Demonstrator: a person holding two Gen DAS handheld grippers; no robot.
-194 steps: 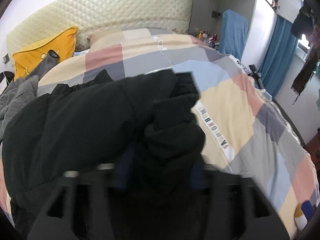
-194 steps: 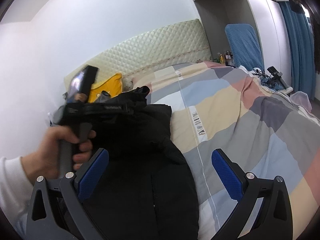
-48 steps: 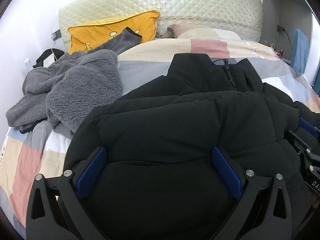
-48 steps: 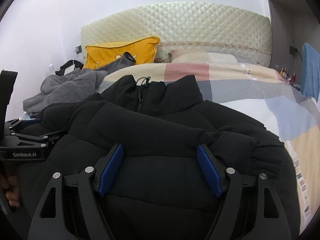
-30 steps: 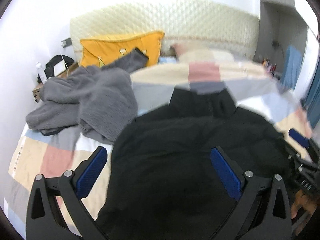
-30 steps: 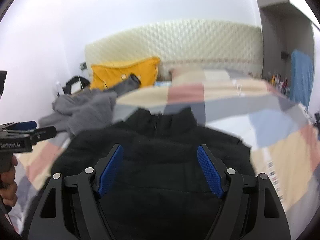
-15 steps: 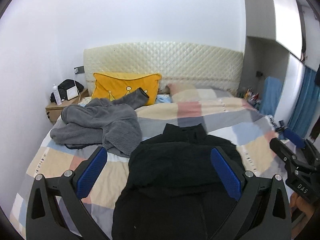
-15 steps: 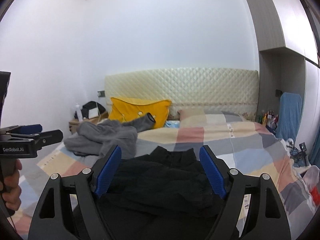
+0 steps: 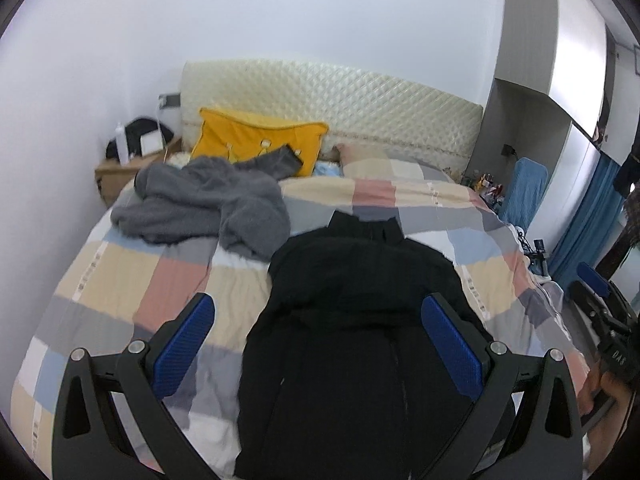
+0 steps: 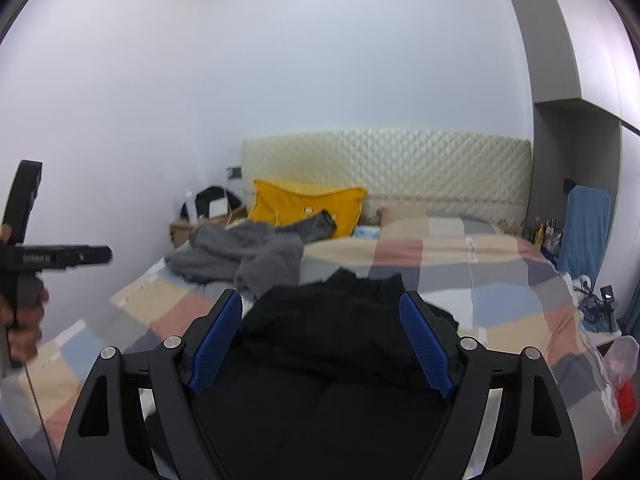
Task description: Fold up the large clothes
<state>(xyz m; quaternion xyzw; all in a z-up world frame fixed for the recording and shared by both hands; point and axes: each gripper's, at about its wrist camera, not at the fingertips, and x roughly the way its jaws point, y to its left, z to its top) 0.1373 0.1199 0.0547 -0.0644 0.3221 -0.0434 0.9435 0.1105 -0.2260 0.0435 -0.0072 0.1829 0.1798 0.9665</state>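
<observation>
Room: bedroom, white walls, quilted cream headboard (image 9: 332,96) at far end; wardrobe unit (image 9: 560,80) w/ grey side panel on right, blue curtain (image 9: 576,224) beyond.
Surface: bed (image 9: 120,280) w/ patchwork duvet in beige, pink, grey, pale blue blocks; slightly rumpled, soft underlay, no firm edge to crease against.
Far left: bedside cabinet (image 9: 116,172) w/ bottle, dark bag, white item; detail too small to read.
Left of centre: grey fleece garment (image 9: 208,208) heaped, unfolded, touching near corner of black jacket; yellow cushion (image 9: 260,140) behind it, against headboard.
Centre: black jacket (image 9: 360,312), padded, collar toward headboard, lower half doubled over upper, hem end hanging toward bed foot.
Change vs 1.6 s back: both grippers then low, right at jacket surface; now pulled back and lifted, whole bed in view. Jacket shape same as half a sec ago, no longer being handled.
Left gripper (image 9: 320,340): fingers spread wide, nothing between pads, hanging clear above jacket.
Right gripper (image 10: 322,340): fingers apart, holding nothing, clear above jacket; also seen at right edge of left-wrist view, w/ hand on handle.
Meaning for task: prob. fold on black jacket done or being checked from standoff; judged nearly finished for this item. Grey fleece likely next, still a heap.
Far right: blue fabric over chair (image 9: 524,196), cluttered shelf w/ small bottles beside it; cables at bedside.
</observation>
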